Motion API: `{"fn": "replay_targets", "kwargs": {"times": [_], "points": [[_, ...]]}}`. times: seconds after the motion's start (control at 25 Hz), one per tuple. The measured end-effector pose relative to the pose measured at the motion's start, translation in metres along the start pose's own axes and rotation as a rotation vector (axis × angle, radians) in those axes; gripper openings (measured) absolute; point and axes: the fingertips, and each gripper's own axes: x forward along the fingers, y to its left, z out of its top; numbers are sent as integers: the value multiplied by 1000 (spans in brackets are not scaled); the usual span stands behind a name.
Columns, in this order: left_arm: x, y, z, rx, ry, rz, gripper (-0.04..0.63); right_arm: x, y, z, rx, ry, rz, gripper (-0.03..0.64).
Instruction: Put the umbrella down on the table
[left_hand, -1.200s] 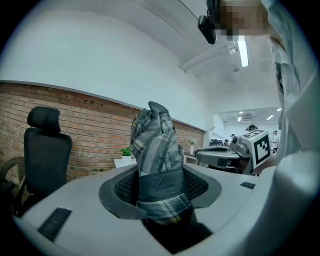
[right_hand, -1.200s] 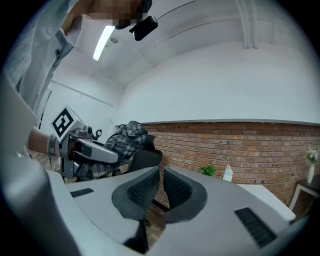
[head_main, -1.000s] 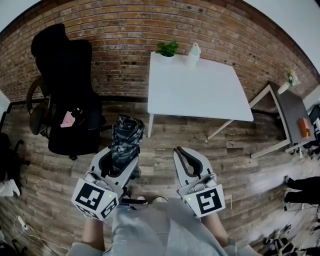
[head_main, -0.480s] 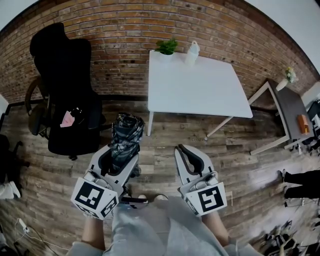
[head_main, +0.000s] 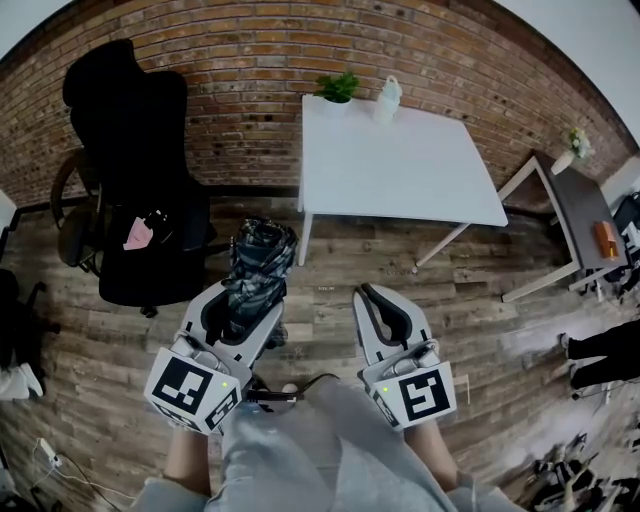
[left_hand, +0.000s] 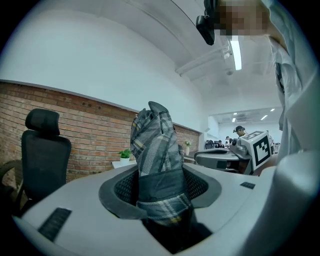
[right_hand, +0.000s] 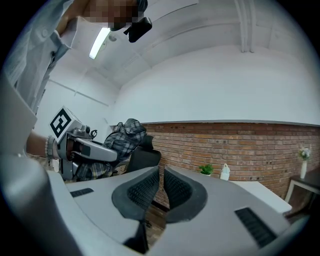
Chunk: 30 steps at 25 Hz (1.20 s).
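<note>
A folded grey plaid umbrella (head_main: 258, 262) stands upright between the jaws of my left gripper (head_main: 243, 302), which is shut on its lower part. In the left gripper view the umbrella (left_hand: 157, 160) fills the middle, with the left gripper (left_hand: 160, 189) clamped round it. My right gripper (head_main: 378, 305) is beside it on the right, shut and holding nothing; its pads (right_hand: 145, 187) nearly touch. From the right gripper view the umbrella (right_hand: 117, 137) shows at the left. The white table (head_main: 400, 170) stands ahead against the brick wall, apart from both grippers.
A black office chair (head_main: 140, 170) stands at the left. A small potted plant (head_main: 338, 90) and a white bottle (head_main: 388, 100) sit at the table's far edge. A second desk (head_main: 585, 215) is at the right, and someone's legs (head_main: 600, 360) show near it. Wooden floor lies between me and the table.
Both grippers have edged slightly forward toward the table. The umbrella stays in the left gripper and the right stays shut.
</note>
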Motion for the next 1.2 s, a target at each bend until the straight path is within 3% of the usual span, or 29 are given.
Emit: {"fn": "replay_targets", "kwargs": {"times": [0.68,1.2], "points": [[16,14,-15,6,-19,-27,230,9,-10,-22,-11,2,-43,57],[146,59,18,2,-10,40,229,109,-127,-20,13,-28,41,57]]}}
